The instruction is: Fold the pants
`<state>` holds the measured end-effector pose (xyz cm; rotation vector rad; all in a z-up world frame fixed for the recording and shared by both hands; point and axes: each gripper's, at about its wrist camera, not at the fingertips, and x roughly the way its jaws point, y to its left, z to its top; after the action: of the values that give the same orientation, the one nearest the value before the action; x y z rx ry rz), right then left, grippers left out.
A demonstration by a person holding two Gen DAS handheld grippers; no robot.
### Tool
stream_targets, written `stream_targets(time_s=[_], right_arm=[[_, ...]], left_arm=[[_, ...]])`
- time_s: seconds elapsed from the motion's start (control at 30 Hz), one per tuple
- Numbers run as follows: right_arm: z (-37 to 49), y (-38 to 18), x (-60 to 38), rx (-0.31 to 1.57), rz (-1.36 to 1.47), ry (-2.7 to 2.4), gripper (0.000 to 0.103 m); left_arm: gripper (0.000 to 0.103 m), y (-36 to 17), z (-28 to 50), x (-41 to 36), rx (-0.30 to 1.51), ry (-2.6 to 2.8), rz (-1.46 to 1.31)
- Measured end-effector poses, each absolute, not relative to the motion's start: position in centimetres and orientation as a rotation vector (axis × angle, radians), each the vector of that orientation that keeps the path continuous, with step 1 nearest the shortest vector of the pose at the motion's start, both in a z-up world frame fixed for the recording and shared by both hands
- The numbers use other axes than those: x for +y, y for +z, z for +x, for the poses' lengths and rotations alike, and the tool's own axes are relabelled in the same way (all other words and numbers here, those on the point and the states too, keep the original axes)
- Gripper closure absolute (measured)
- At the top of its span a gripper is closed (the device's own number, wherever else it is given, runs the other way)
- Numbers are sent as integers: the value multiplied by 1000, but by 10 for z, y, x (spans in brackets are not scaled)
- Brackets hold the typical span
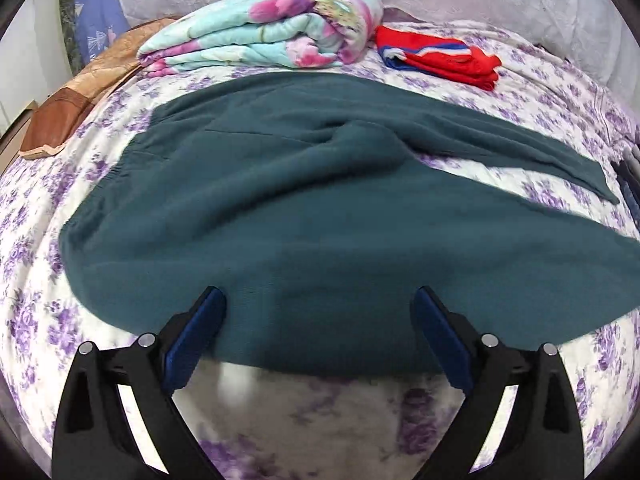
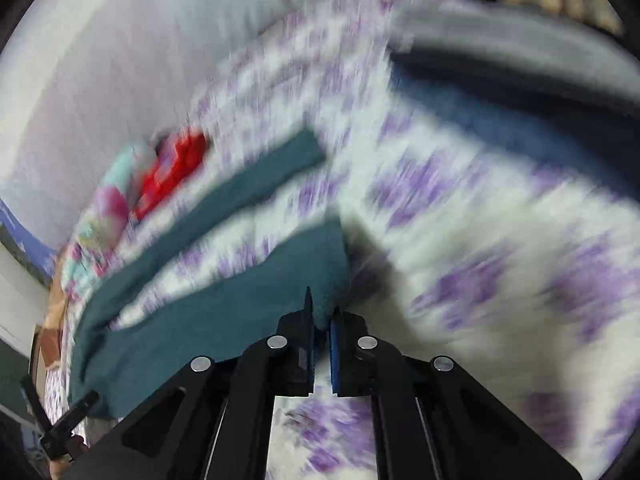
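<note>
the left gripper (image 1: 320, 304) is a matte black plastic linkage of flat angular arms with triangular cut-outs, joined by round silver pivot pins. its fingers carry dark blue rectangular pads (image 1: 196, 340). the right gripper (image 2: 322, 320) is built alike, with black arms, silver pins, blue pads (image 2: 335, 354).

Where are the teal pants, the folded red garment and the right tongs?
teal pants (image 1: 248, 216), left wrist view, on the broad seat area.
folded red garment (image 1: 448, 60), left wrist view, on its top face.
right tongs (image 2: 322, 320), right wrist view, at the tips clamping the pant leg's end.
</note>
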<state>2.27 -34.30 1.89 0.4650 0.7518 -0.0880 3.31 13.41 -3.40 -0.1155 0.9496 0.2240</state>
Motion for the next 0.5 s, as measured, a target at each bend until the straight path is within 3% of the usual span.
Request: stream_targets(time_s=[0.13,0.17,0.2,0.27,0.33,0.43,0.5], right_arm=[[1,25,-363,804,379,-192,96],[4,16,-365,860,368,-193,88],[10,3,-364,929,337,-220,62],[19,-9,-350,979,221,-264,33],[18,0,-338,916,122,-322,33],[15,25,-325,755,57,-373,22],[20,30,-312,716,71,-285,20]], left_arm=[[9,-29,27,149,943,232,-140],[9,-29,25,149,938,232,-141],[9,-29,24,151,936,228,-141],[9,-32,26,150,950,231,-120],[9,-37,27,153,972,273,-73],[9,-30,20,171,950,317,-101],[9,-24,14,190,930,375,-141]])
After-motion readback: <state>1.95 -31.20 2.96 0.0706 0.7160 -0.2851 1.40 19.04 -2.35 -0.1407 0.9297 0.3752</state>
